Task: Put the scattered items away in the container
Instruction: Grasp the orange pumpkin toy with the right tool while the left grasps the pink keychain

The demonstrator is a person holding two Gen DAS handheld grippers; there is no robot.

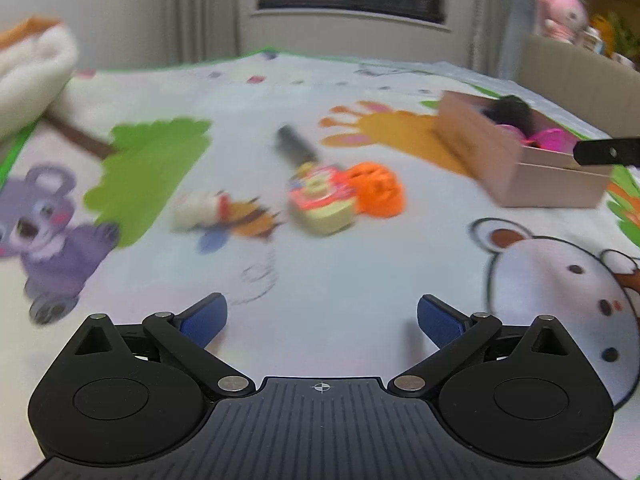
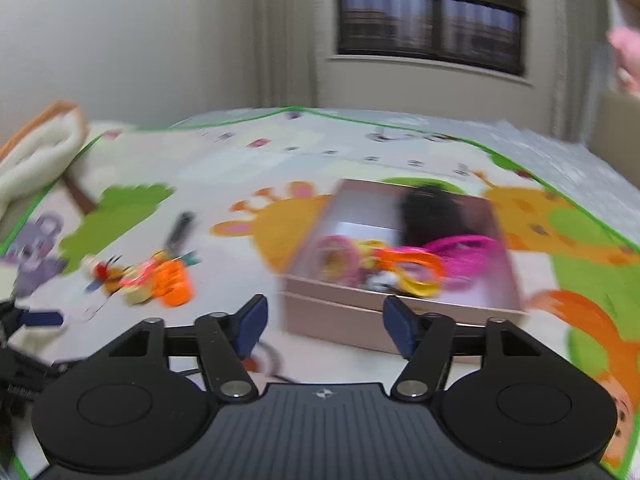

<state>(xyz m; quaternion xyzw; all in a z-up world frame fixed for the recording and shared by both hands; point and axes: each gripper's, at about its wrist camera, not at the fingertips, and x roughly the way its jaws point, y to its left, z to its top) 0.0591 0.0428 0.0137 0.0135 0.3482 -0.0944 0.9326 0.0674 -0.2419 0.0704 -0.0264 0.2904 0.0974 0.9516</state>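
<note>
left hand-held gripper hangs released over the cartoon-printed foam play mat on the floor, its blue pads spread as wide as they go with only bare mat between them. right hand-held gripper is also released, its pads partly apart and holding nothing, and it points at the near wall of the pale pink cardboard box.

largest first: the box sits off to the left gripper's right and further out, already holding a black fuzzy toy, pink plastic pieces and orange and yellow rings. 4 loose things lie in a cluster straight ahead of the left gripper and slightly to its left, well apart from its pads: an orange ridged plastic toy, touching a round beige-and-red toy, then a dark cylindrical piece behind, then a small white-and-orange figure furthest left.

i judge the left hand nearer to this cluster; from the right gripper it lies well off to the left. the dark cylinder's long axis seems to run away from the left gripper, tilted left; blur hides more.
</note>
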